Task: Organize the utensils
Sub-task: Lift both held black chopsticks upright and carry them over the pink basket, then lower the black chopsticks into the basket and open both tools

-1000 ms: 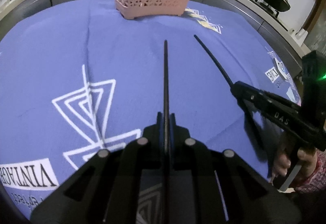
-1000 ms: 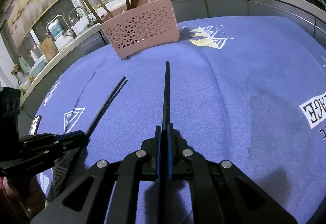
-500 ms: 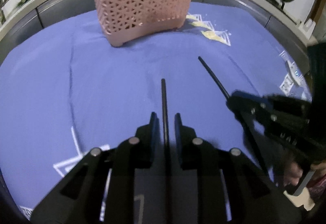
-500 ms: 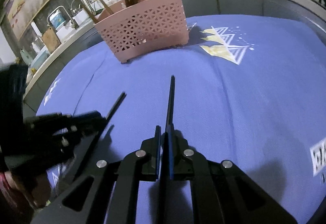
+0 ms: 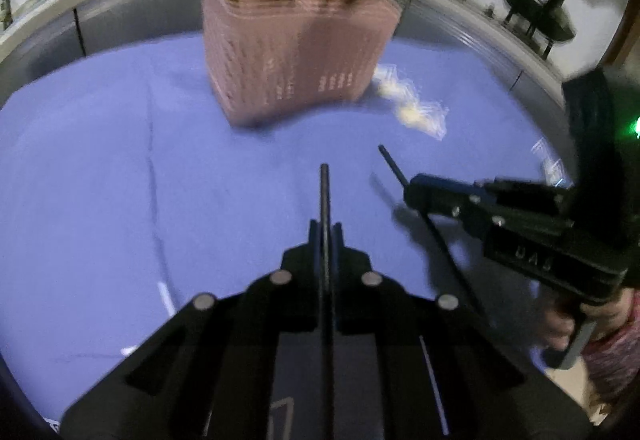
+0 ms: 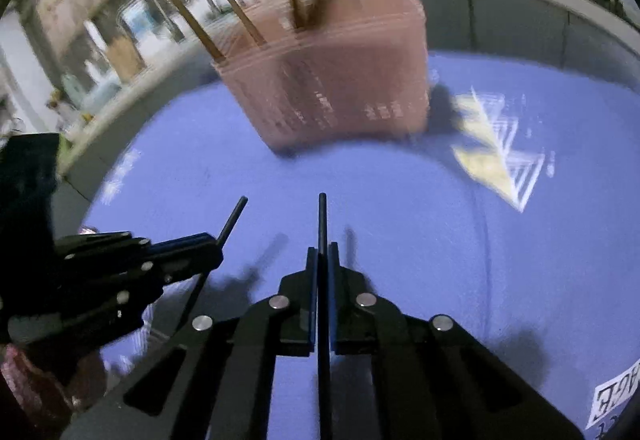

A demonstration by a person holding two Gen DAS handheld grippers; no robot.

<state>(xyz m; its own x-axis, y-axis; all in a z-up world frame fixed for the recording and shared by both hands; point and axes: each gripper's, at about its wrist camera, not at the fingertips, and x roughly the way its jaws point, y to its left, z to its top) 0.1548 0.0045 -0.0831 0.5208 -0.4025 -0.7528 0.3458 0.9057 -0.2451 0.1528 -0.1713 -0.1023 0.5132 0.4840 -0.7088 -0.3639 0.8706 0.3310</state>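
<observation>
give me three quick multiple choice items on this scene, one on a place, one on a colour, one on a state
1. Where does the pink lattice plastic basket stand?
A. at the far end of the blue cloth
B. beside the left gripper
C. on the floor

2. What colour are the thin chopsticks in the grippers?
A. white
B. black
C. red

3. How is the left gripper?
A. wide open, empty
B. shut on a spoon
C. shut on a black chopstick

Key: 1 A, the basket sits beyond both grippers on the cloth. 2 B, both sticks are black, also the one in the right gripper. 3 C, its fingers press on the stick.
</observation>
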